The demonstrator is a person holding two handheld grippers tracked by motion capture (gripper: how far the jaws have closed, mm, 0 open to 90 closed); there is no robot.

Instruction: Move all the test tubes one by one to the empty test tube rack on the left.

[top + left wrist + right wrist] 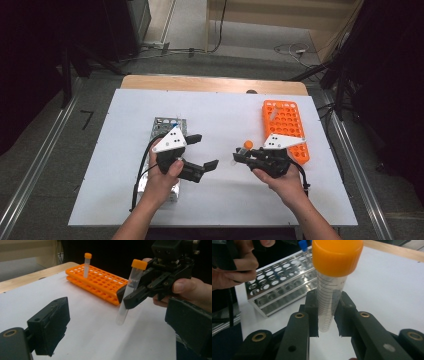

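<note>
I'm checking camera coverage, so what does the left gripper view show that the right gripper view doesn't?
Left gripper view alone: the orange rack with one capped tube standing in it, and the right tool seen from outside. Right gripper view alone: the metal rack with a blue-capped tube. Both share the orange-capped tube clamped in the right tool, and the white table.

My right gripper (325,315): matt black plastic, brass-look rivets, rough pads. Tube (329,300) clear smooth plastic, printed graduations, glossy orange cap. Far rack (100,285), upper centre of frame, glossy orange plastic. Near rack (282,282), upper left, shiny perforated metal. Table sheet (225,115) matt white, bare wood edge behind it.
</note>
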